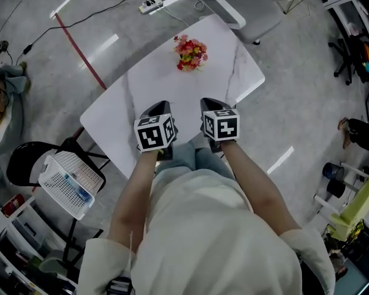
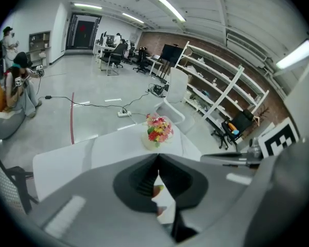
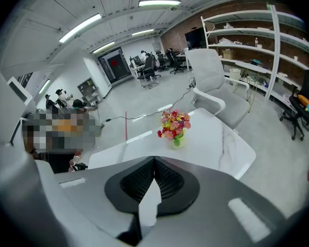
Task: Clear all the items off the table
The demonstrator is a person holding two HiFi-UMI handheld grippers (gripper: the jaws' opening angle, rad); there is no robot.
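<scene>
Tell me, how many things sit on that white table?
1: a vase of flowers near the table's far end. The left gripper and right gripper cover part of the near edge, so something small could hide there.

1. Desk (image 1: 111, 112): near edge hidden beneath the left gripper (image 1: 155, 108), the right gripper (image 1: 211, 102) and the person's forearms.
2. Flower bunch (image 1: 191, 53): container beneath the blooms too small to tell in the head view.
3. Basket (image 1: 71, 183): contents too small to identify.
4. Shelves (image 3: 257, 40): items indistinct, far end cut off.
</scene>
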